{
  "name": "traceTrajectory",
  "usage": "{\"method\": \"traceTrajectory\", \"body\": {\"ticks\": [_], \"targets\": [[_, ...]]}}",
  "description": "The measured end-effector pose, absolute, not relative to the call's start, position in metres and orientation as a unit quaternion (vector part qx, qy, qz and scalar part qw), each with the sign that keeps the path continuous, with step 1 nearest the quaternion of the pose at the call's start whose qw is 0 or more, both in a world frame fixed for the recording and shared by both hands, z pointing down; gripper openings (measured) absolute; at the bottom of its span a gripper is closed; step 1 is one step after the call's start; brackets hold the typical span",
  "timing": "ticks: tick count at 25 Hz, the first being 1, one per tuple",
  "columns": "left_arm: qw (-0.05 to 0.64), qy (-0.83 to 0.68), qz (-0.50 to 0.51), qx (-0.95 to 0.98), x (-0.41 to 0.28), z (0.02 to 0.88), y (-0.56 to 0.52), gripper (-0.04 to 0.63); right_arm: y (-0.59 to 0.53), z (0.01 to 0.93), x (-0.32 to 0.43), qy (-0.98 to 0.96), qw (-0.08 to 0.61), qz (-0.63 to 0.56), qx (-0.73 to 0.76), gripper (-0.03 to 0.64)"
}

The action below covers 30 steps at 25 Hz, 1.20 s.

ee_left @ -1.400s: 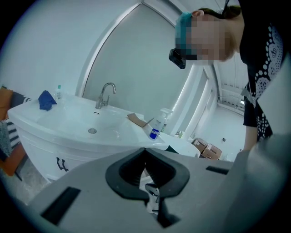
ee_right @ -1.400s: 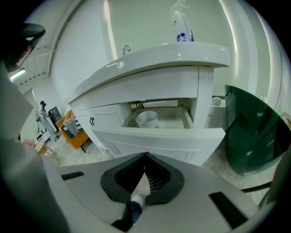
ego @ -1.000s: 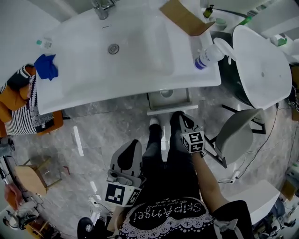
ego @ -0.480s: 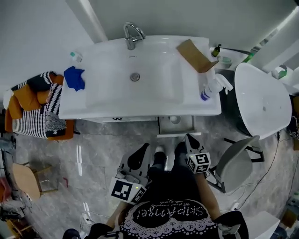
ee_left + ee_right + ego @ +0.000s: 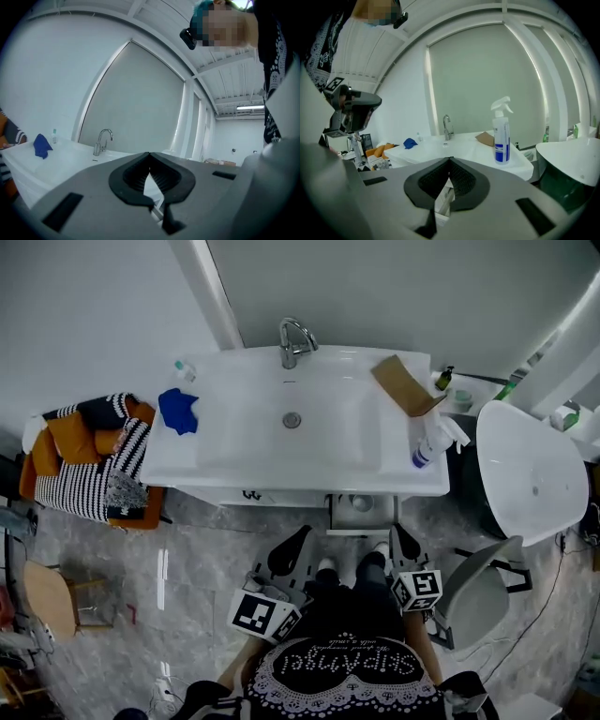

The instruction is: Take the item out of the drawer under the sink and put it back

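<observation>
White drawer [image 5: 361, 529] under the sink [image 5: 253, 432], centre frame, stands open; left gripper [image 5: 298, 538] and right gripper [image 5: 401, 536] fingers clenched empty, so reaching in thus risks shoving the item [image 5: 362, 503].

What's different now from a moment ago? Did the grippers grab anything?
The person straightened up, so the left gripper and right gripper rose with them and the sink looks farther away. Nothing was grabbed or let go; both grippers stay shut and empty. The drawer is still open; the spray bottle and blue cloth haven't moved.
</observation>
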<state>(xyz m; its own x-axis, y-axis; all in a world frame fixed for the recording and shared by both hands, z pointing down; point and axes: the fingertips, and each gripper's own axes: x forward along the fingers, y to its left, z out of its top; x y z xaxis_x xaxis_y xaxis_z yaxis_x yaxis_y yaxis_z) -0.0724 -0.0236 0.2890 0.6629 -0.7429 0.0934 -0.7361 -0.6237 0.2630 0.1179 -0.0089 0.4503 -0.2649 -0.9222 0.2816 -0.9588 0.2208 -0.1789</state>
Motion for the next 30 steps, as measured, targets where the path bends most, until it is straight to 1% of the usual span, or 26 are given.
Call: {"method": "traceTrajectory", "body": {"ticks": [5, 16, 20, 24, 30], "targets": [[0.125, -0.407, -0.003, 0.905, -0.078, 0.293, -0.021, 0.005, -0.001, 0.416, 0.109, -0.785, 0.038, 0.132, 0.605, 0.017], [0.117, -0.412, -0.004, 0.903, -0.066, 0.291, -0.015, 0.005, 0.027, 0.375, 0.104, -0.795, 0.031, 0.094, 0.598, 0.018], [0.109, -0.411, -0.008, 0.905, -0.055, 0.289, -0.012, 0.005, 0.032, 0.367, 0.107, -0.799, 0.034, 0.094, 0.593, 0.018], [0.122, -0.418, -0.006, 0.9, -0.046, 0.292, -0.007, 0.005, 0.038, 0.366, 0.111, -0.807, 0.038, 0.094, 0.582, 0.02], [0.13, -0.426, -0.01, 0.895, -0.025, 0.29, 0.003, 0.005, 0.046, 0.359, 0.125, -0.819, 0.071, 0.07, 0.565, 0.02]]}}
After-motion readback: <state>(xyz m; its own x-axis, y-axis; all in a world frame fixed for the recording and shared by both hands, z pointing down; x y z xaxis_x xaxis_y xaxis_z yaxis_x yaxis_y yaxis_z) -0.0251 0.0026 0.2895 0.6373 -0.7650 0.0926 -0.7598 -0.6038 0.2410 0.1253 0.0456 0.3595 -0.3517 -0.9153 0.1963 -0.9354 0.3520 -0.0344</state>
